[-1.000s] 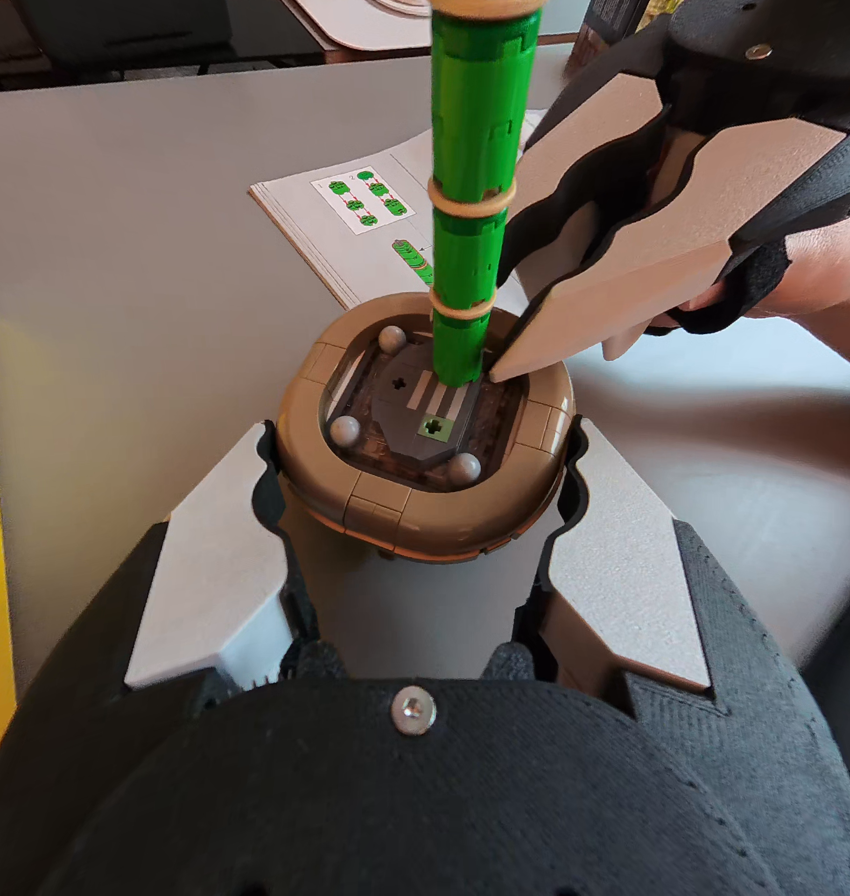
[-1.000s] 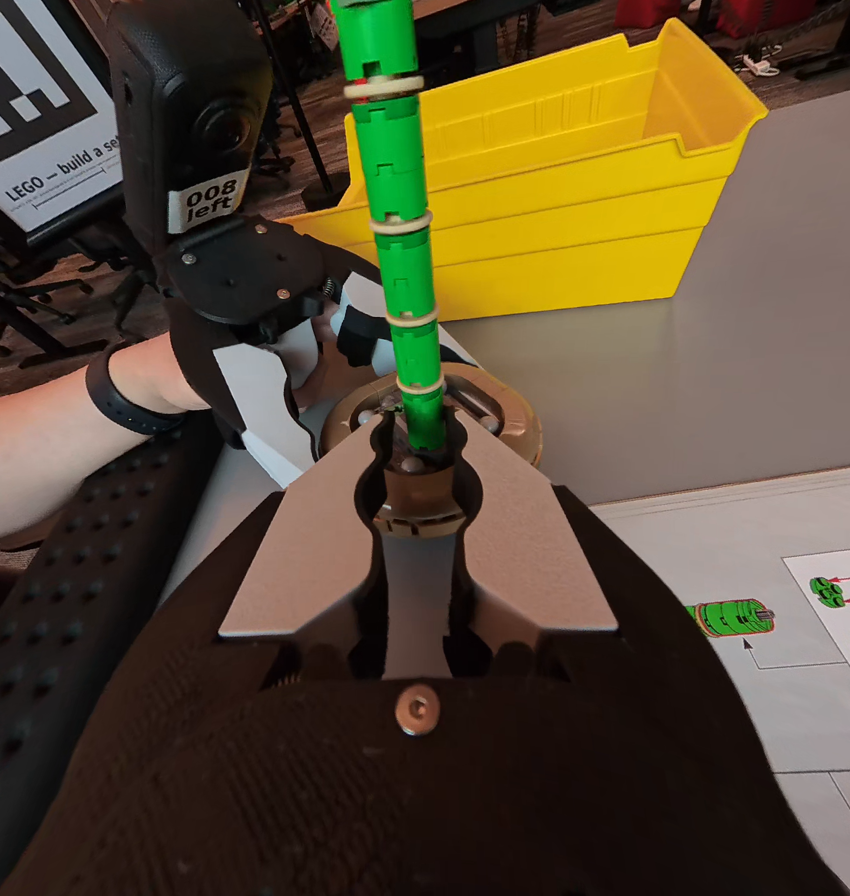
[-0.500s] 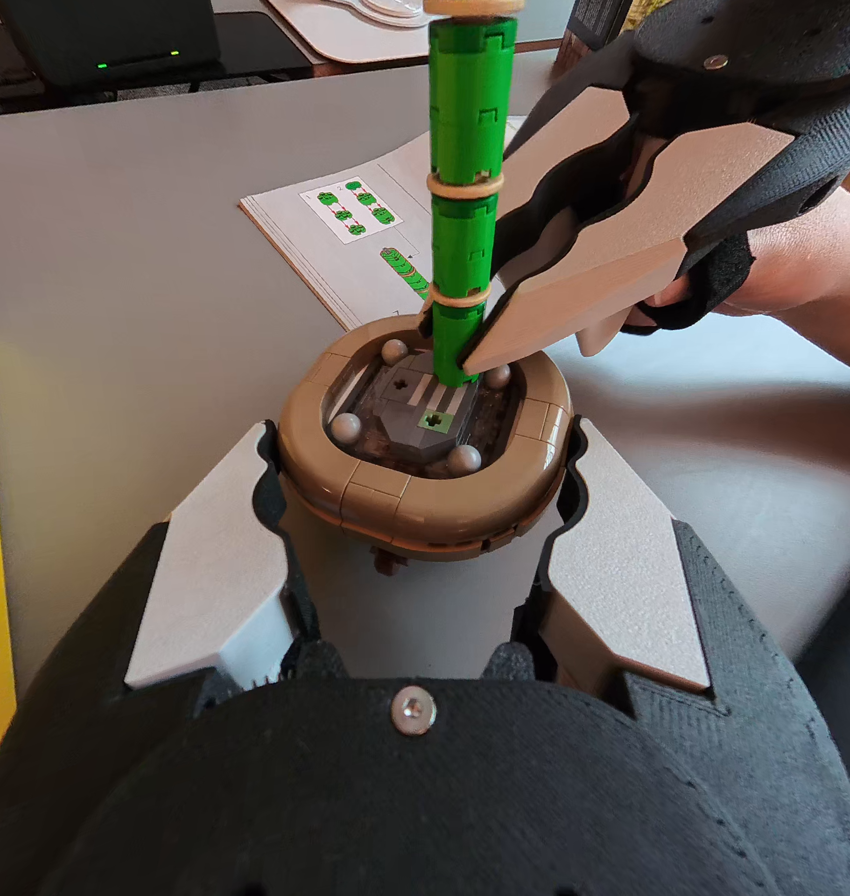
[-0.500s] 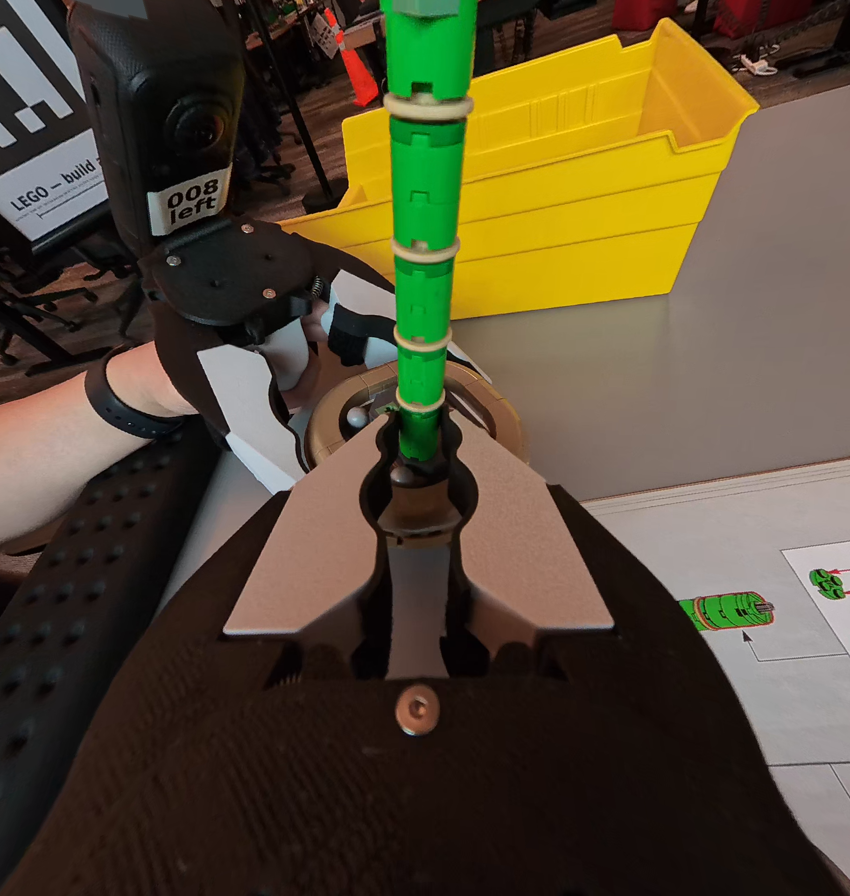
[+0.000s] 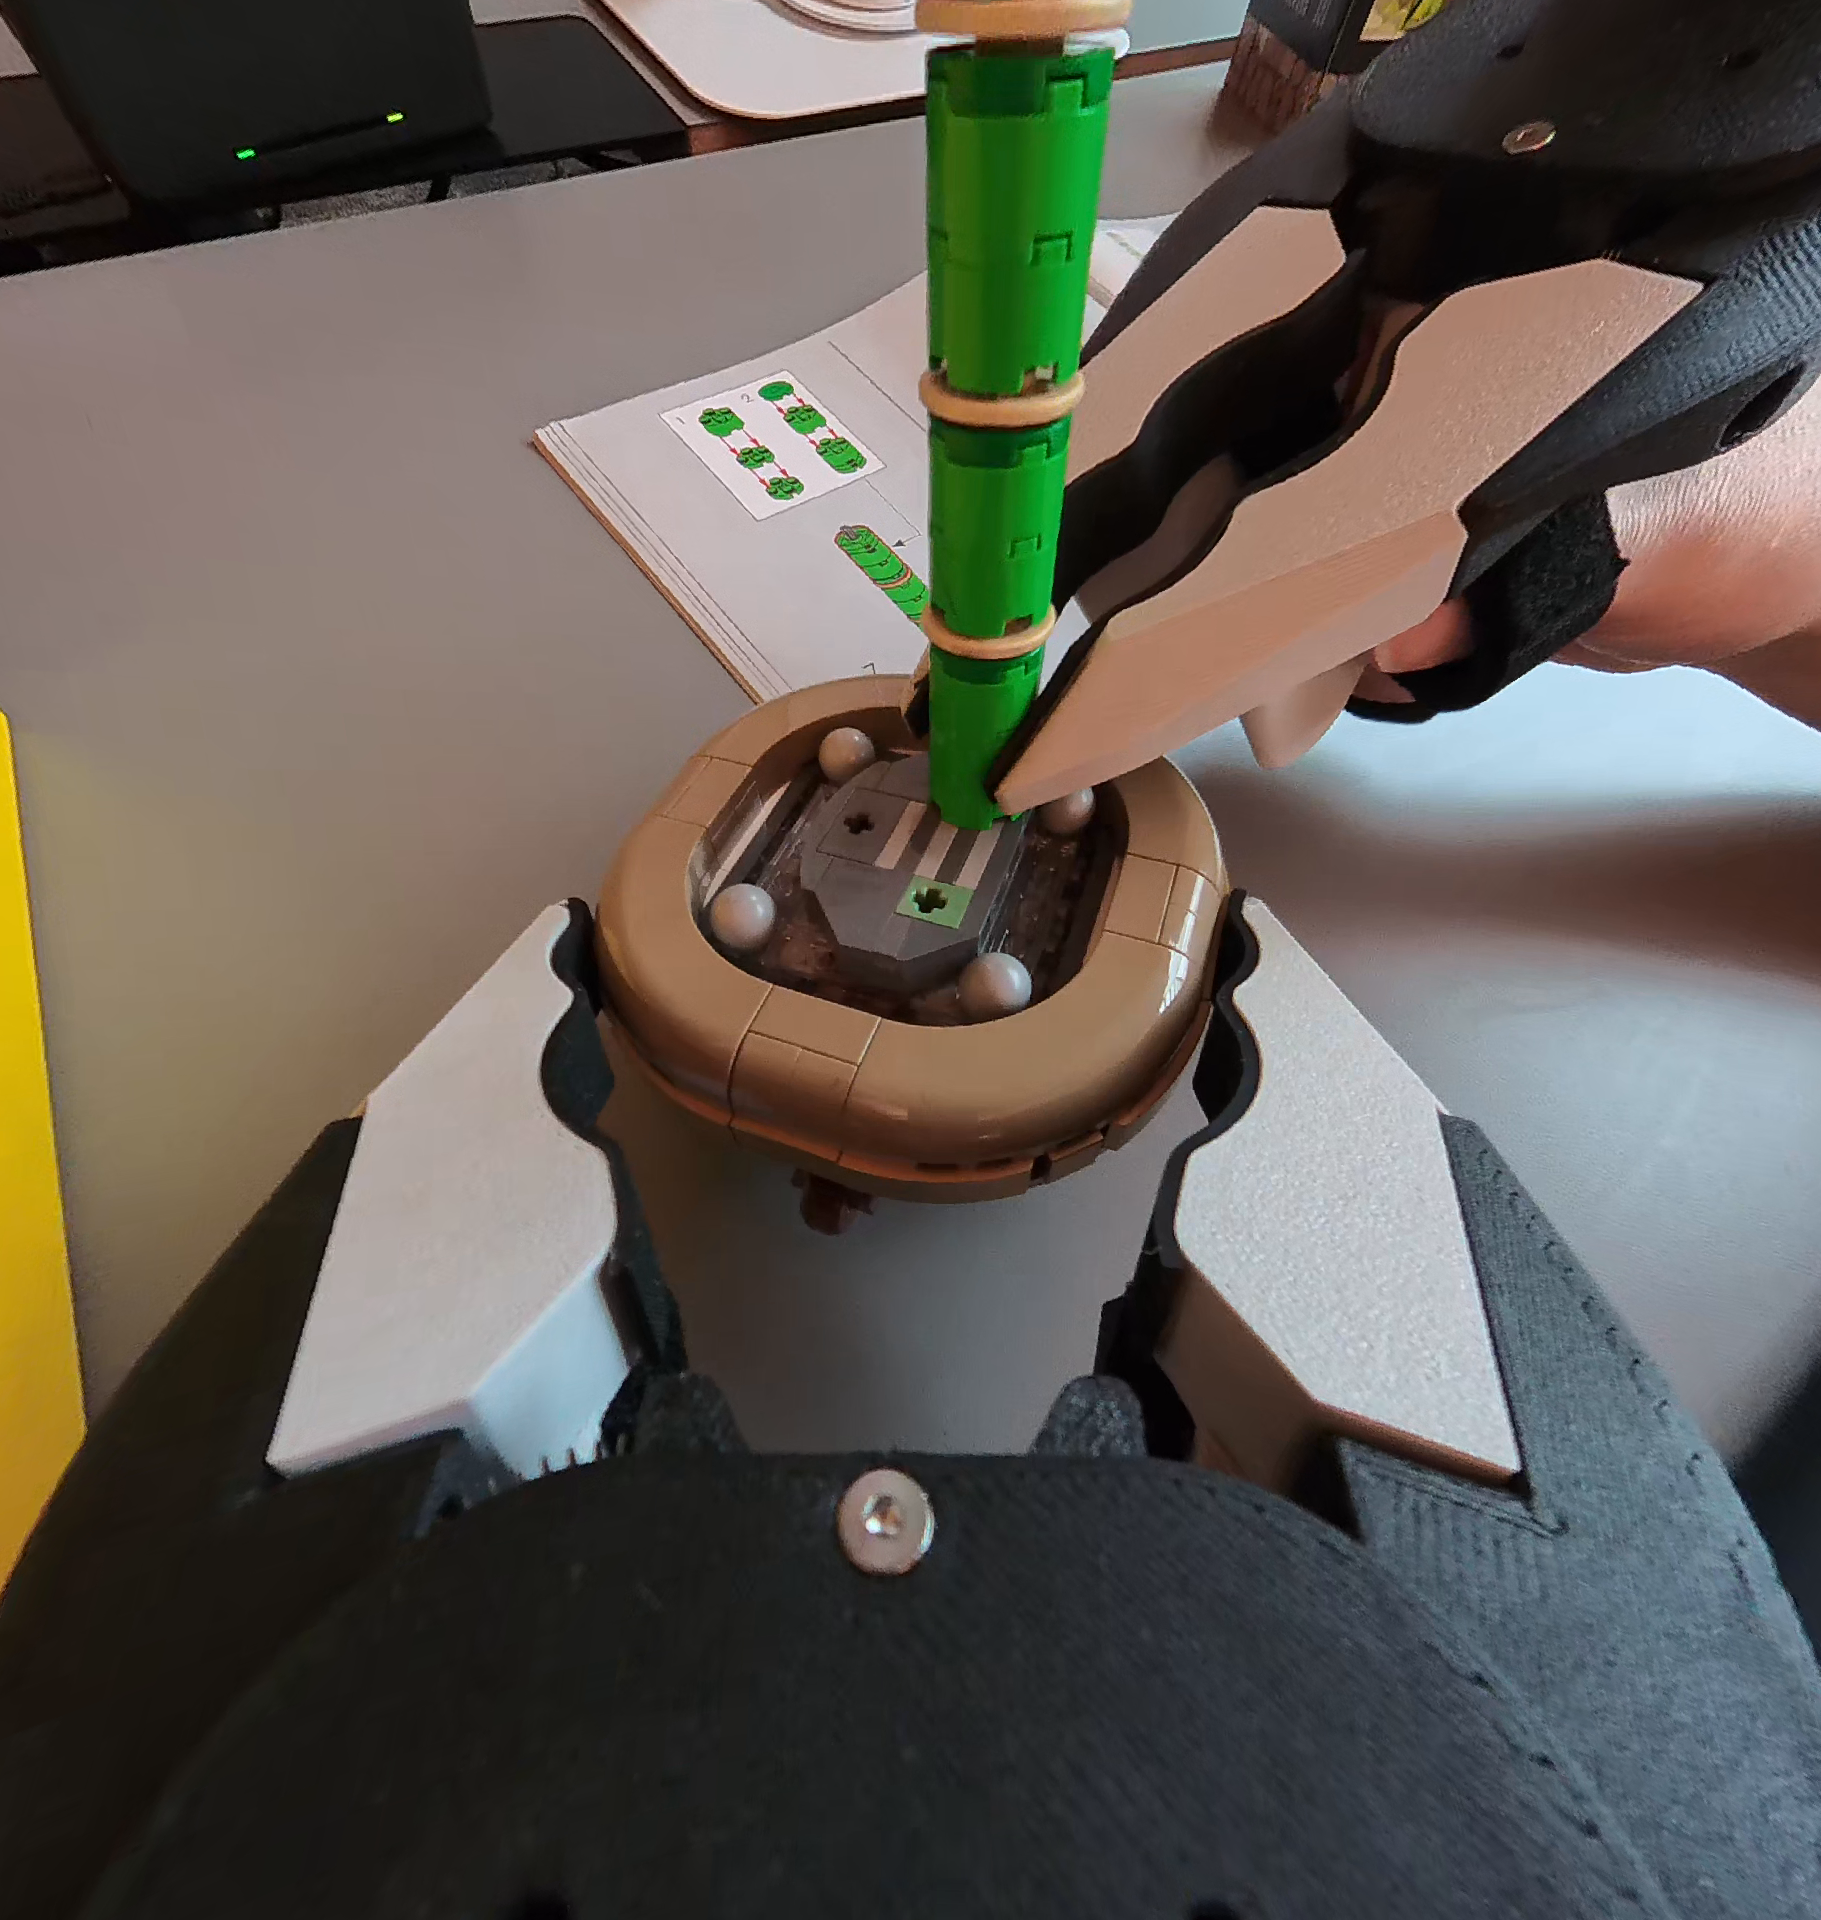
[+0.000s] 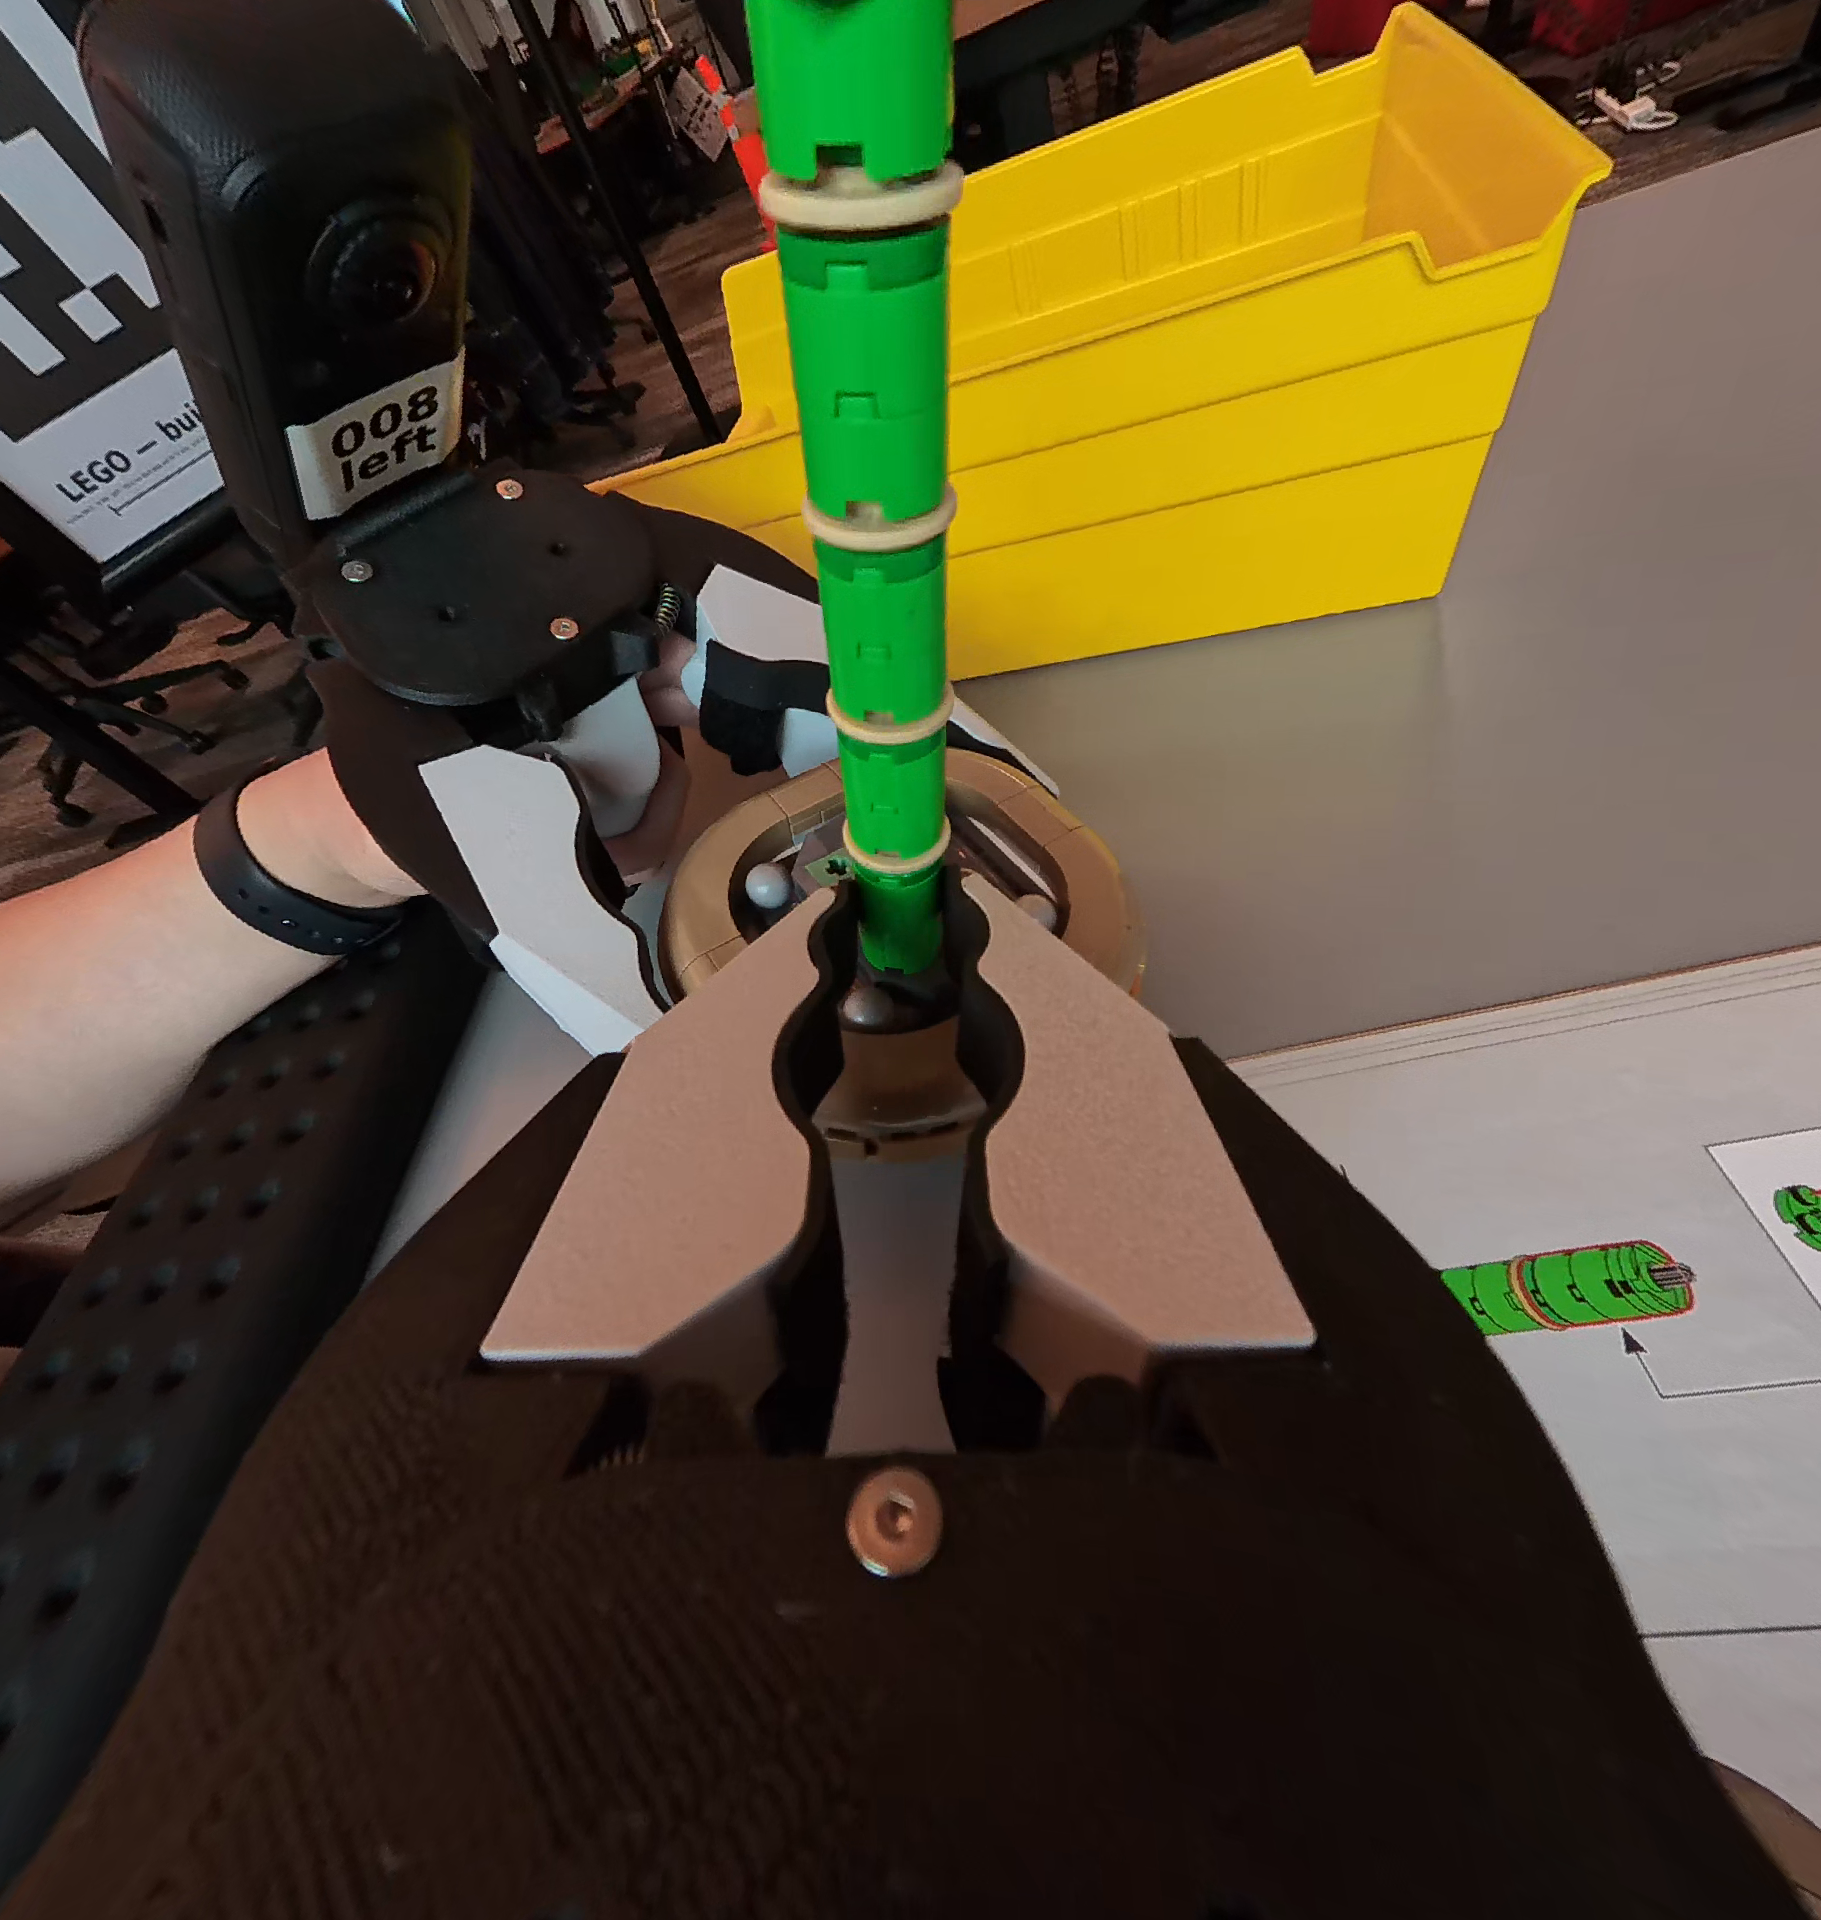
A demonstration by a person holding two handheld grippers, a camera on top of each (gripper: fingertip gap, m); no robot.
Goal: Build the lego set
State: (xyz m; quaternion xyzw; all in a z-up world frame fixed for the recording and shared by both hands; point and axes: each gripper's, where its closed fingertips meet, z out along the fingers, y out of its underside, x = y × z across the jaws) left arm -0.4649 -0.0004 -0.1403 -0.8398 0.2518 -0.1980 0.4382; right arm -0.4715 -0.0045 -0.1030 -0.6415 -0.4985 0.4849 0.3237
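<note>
Right tongs (image 6: 898,940) are clamped on the lowest segment of the green stalk (image 6: 870,582), and I'm watching its foot sit right over the dark centre plate of the tan pot (image 5: 906,1049); I can't tell if it's fully seated. Left tongs (image 5: 906,1029) grip that pot by its rounded rim, one finger on each side, holding it just off the grey worktop (image 5: 262,644).

Writing I can see: a white sticker (image 6: 378,442) on the left rig's camera housing, a black-and-white marker board (image 6: 44,312) with a line of print behind it, and small step numbers in the open instruction booklet (image 5: 771,488). No brand mark on the bricks themselves.

The stalk stands near upright, long axis vertical, leaning a touch, its top running out of both views. It's bright green cylinders stacked end to end, cream rings between the segments. The pot is tan, a rounded square, with four grey balls (image 5: 743,914) at the inner corners and a green cross-hole tile (image 5: 928,900). A yellow bin (image 6: 1249,416) sits beyond the pot on the worktop.
</note>
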